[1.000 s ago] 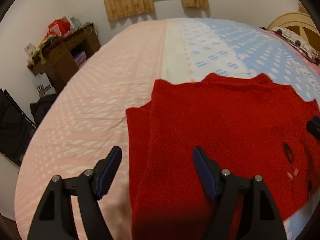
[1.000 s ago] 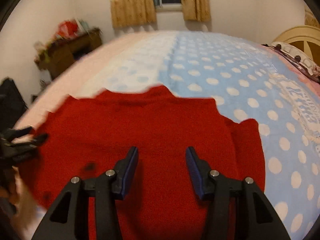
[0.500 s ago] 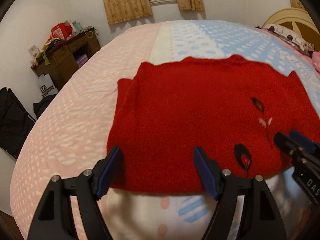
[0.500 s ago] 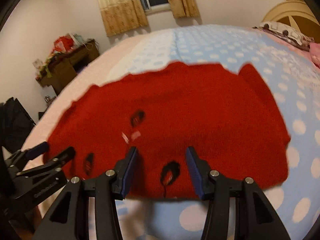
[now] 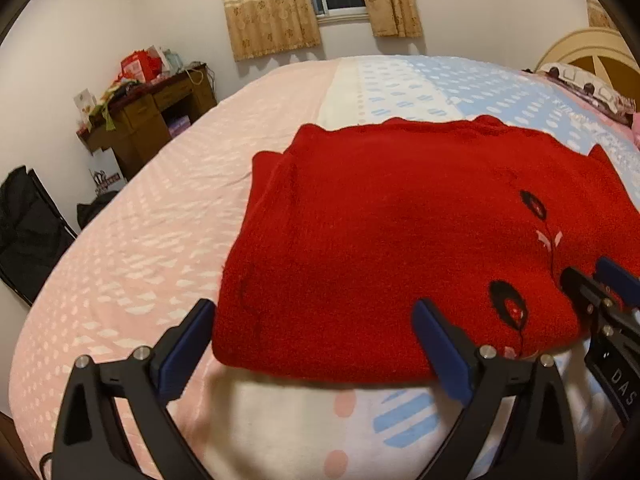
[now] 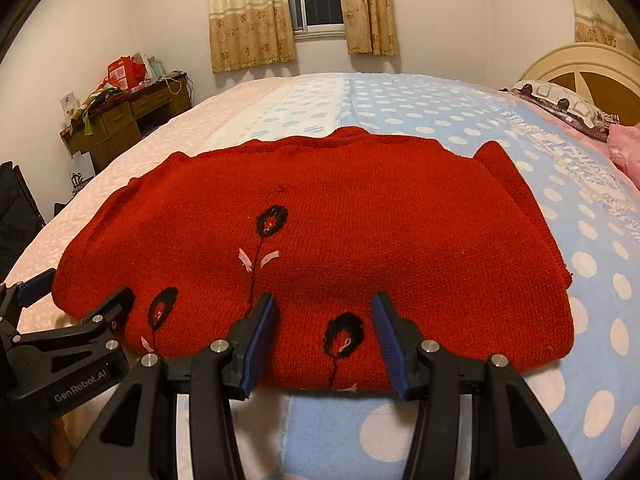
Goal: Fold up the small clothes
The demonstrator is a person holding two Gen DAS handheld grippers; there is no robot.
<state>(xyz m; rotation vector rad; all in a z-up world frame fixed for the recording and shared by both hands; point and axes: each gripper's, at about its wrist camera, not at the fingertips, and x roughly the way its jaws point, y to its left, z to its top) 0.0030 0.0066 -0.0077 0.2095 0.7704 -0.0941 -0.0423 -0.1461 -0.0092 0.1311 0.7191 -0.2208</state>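
Observation:
A red knitted sweater with black embroidered flowers lies folded flat on the bed cover. My left gripper sits at the sweater's near left corner. Its jaws are opening wide, the near hem lies between them, and the pads do not press on it. My right gripper stands open over the near hem. A black flower shows between its fingers, and the cloth there lies flat and unpinched.
A cluttered wooden desk stands by the far left wall, with a black bag nearer. A cream headboard and a pillow are at the right. The curtained window is on the far wall.
Both grippers came back and down to the sweater's near edge. The sweater, blurred and in motion before, now lies flat with its flowers up. The left jaws have spread wider.

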